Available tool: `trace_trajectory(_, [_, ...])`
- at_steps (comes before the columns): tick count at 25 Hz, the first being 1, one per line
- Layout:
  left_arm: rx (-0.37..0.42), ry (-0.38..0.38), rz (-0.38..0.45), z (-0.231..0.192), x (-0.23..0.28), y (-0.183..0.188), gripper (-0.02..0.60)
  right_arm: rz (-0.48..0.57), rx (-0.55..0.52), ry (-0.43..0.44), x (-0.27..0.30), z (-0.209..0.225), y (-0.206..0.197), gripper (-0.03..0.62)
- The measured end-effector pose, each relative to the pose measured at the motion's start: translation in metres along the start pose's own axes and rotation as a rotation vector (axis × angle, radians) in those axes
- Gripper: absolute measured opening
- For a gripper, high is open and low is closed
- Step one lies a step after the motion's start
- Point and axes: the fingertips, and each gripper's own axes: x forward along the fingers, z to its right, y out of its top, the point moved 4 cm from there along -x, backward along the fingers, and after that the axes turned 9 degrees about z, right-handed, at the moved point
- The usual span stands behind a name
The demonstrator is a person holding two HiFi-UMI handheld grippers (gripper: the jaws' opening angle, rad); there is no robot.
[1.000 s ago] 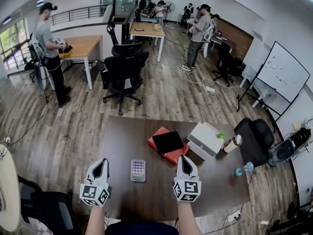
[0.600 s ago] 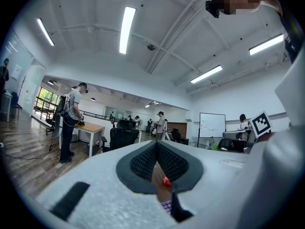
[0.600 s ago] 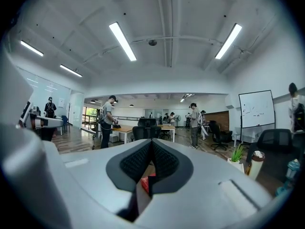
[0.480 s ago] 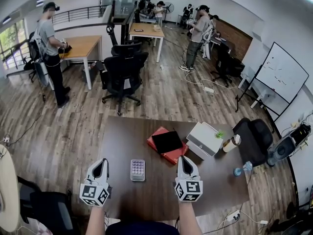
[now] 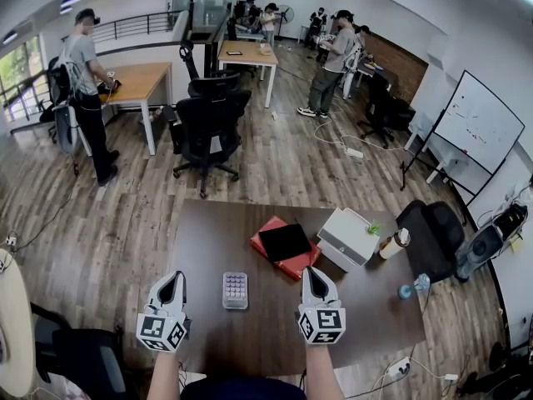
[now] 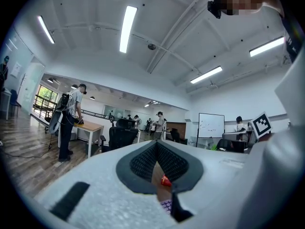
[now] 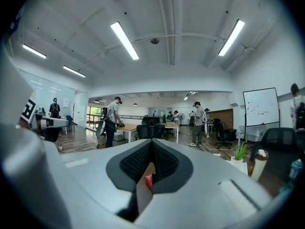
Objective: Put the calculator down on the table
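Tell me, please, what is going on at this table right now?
A person holds a gripper in each hand over the near side of the dark brown table. The small lavender calculator lies flat on the table between the left gripper and the right gripper, touched by neither. Both have their fingers together, with nothing in them. The put-down looks done.

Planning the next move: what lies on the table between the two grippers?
The calculator lies flat on the table between the left gripper and right gripper, touching neither, as the head view shows.
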Motion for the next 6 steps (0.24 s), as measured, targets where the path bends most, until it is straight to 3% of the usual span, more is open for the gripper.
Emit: trace_trajectory(6, [-0.010,0.001,-0.004,0.0028,-0.0022,-0.0004,-0.003,-0.001,0.010,0.009,-0.0039,0.0014,0.0011,0.006])
